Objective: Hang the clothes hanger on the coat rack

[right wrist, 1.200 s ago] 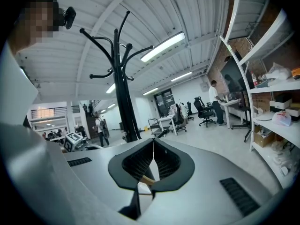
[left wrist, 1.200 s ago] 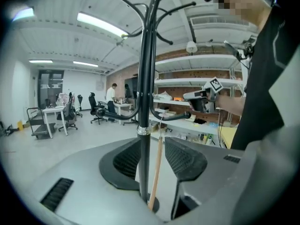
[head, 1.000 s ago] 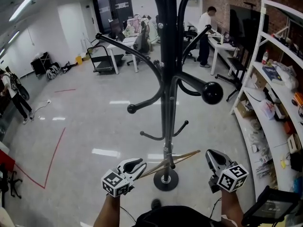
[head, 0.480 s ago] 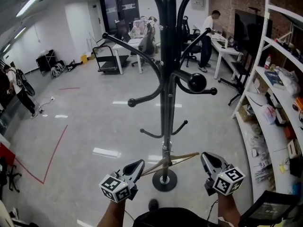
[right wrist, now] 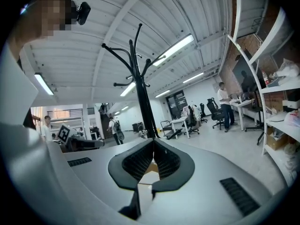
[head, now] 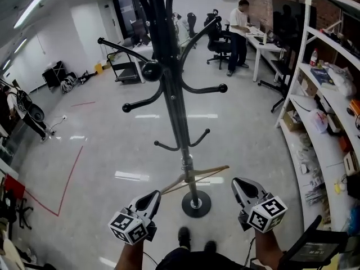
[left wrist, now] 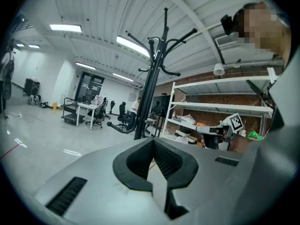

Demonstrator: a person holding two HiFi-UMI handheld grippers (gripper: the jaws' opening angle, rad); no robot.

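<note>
Your left gripper has its jaws closed together. In the left gripper view the ribbed black pads meet at the tips, with only a thin pale sliver between them. From the head view, the left end of the pale wooden clothes hanger runs straight into those tips.

Your right gripper is closed as well. In its own view the tips touch and a tan wooden piece sits in the hollow between the pads. From above, the hanger's right end lies just beside that gripper's tip, though you cannot see the contact itself there. Each gripper carries its marker cube near your wrist.

The hanger stretches between your two grippers, tilted with its right end farther from you. It crosses the lower pole of the tall black metal coat rack, just above the rack's round base. Whether it touches the pole cannot be told. It rests on none of the curved, ball-tipped hooks, which spread out higher up.

Around the rack is a glossy grey floor. White shelving stands to your right, and a person in a white shirt stands at a desk well beyond.
</note>
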